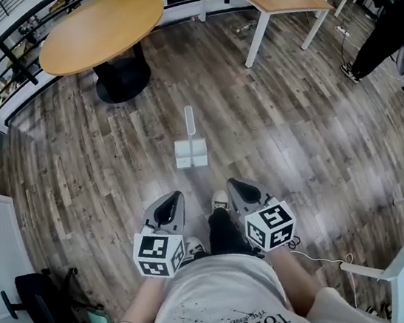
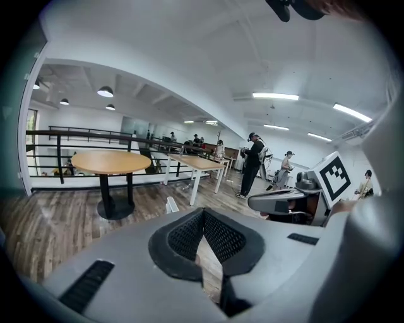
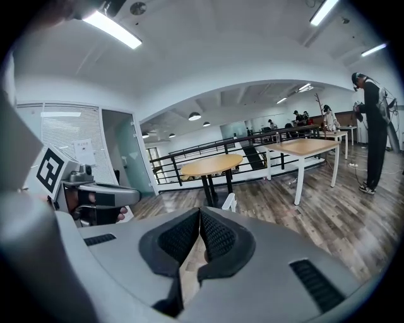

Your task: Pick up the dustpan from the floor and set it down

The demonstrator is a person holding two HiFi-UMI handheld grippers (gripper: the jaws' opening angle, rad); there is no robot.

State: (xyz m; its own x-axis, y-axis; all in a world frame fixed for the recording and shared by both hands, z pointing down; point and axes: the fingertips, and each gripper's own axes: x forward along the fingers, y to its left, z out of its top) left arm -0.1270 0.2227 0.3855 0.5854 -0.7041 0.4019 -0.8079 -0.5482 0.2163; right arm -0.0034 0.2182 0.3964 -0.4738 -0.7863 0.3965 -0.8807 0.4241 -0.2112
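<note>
Shut tight on the left gripper (image 2: 203,212), mesh pads tip to tip, nothing pinched. Same deal on the right gripper (image 3: 199,212): closed up and empty. From the head view, both held low and side by side in front of the body, a shoe (image 1: 221,200) peeking out between them.

Straight ahead on the wood floor (image 1: 99,171), well clear of both tips: the white dustpan (image 1: 191,151), pan end nearer, handle end toward the round table (image 1: 101,29). In the gripper views, just a small white sliver of it poking up over the jaws, near the table's black foot.

Only seen from up top: a black chair (image 1: 27,293) down at the left. Only seen from the gripper views: ceiling lights (image 2: 274,96), and a person in black (image 3: 372,126) shown full-length beside the long table (image 3: 309,148).
</note>
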